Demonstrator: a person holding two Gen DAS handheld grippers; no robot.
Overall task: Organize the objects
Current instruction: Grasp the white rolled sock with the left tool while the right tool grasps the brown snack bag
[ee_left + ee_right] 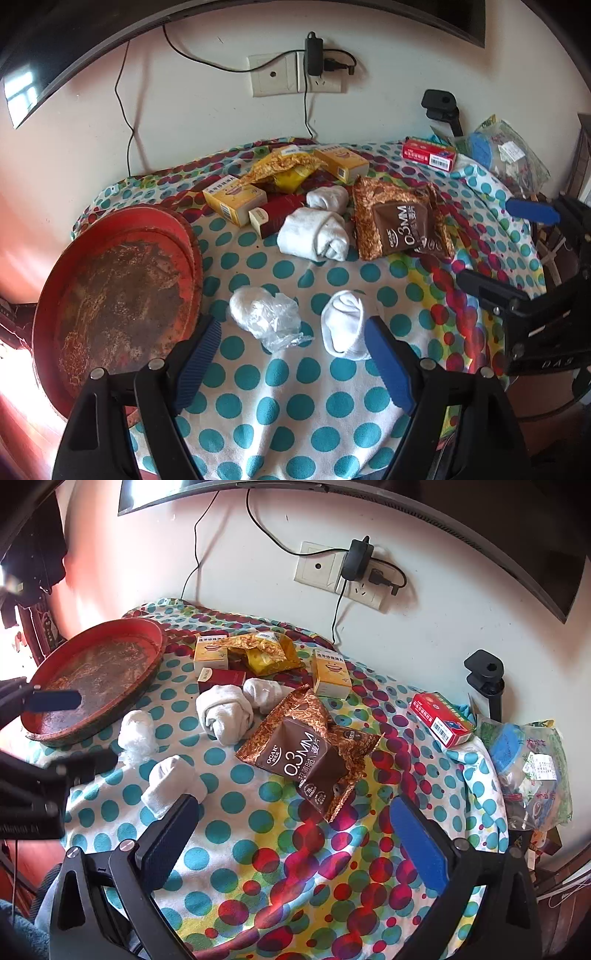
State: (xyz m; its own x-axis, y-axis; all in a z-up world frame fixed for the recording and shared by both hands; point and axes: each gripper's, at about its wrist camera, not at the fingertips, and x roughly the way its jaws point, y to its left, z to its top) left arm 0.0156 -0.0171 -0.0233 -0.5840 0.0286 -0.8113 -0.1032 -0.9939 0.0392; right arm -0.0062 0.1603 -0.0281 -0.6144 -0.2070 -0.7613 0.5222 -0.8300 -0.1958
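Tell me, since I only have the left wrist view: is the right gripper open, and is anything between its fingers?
Observer: The right gripper is open; only the dotted cloth lies between its fingers.
Operator: What sits nearest ahead of it?
Observer: The brown snack packet, flat on the cloth just beyond the fingertips, untouched.
Operator: And the nearest white sock?
Observer: It lies right beside the dark-padded finger; whether they touch, I cannot tell.
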